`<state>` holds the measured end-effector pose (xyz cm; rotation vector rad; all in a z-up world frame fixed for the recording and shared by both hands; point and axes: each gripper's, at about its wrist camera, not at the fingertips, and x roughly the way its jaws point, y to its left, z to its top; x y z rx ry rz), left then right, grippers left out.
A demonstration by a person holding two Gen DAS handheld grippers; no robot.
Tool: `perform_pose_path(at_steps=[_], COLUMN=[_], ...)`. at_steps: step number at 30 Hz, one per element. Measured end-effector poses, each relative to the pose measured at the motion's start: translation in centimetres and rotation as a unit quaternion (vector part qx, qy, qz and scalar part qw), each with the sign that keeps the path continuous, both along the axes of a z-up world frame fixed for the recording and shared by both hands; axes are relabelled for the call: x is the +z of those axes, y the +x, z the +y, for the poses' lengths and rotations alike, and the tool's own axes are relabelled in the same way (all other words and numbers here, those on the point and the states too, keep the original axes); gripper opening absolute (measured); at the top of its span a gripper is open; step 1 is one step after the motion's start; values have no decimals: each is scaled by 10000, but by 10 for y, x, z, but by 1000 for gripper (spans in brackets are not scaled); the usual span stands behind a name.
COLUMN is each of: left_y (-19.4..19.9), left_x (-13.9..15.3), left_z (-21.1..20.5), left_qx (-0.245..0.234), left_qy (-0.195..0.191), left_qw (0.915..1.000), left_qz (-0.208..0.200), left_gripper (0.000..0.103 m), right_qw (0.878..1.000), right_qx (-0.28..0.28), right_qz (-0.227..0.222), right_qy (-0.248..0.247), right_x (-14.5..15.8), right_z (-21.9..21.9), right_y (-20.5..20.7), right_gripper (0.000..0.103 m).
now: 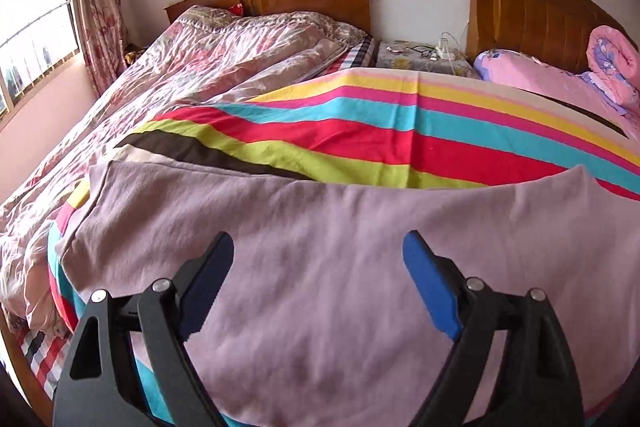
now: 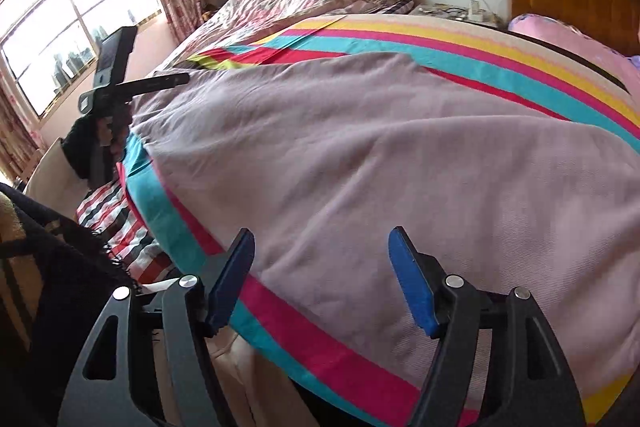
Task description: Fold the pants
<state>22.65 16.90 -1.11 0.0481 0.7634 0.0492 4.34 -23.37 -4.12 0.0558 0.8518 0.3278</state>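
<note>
Lying flat across the striped bed (image 1: 360, 131), mauve pants (image 1: 320, 247), long axis side to side. Hovering just above, left gripper (image 1: 318, 243) and right gripper (image 2: 322, 239), fingers (image 2: 412, 287) wide, empty; right nearer the bed's front edge.

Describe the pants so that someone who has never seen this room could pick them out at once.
Find the bed with the striped sheet of red, turquoise, yellow and lime bands, beside the bed under the crumpled floral quilt. At the near end of that sheet lie the pants, spread flat. They are the only plain cloth there: a dull mauve with no pattern.
</note>
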Motion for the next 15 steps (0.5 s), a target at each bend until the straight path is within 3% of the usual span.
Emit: perform_pose_path(at_steps=[2,4,7,10,11,13,15], left_y=[-9,-12,-3,11,16,29,35], left_x=[7,2,-22,-57,-66,-71,-74], left_z=[-52,-112,-190,-233,-233,-220,-211], left_qx=[-901,-1681,-2326,-2418,-2379,-2259,-2263], left_qy=[-251,-226,-66,291,321,16,-81], left_qw=[9956,9853,9718,9674,9679,9694,9690], left_qz=[73,180,371,690,744,958,986], left_gripper=[94,94,94,95,98,102,102], right_qw=[9986,9953,9943,9847,9861,9913,9932], right_qx=[-504,-863,-847,-1033,-1009,-991,-867], right_qz=[59,164,171,428,458,363,271], right_qy=[-134,-412,-624,-1337,-1242,-783,-725], right_x=[-5,-9,-10,-25,-32,-36,-37], right_z=[-26,-36,-35,-39,-46,-65,-73], right_y=[1,7,19,26,24,16,6], right_gripper=[72,74,85,88,88,89,88])
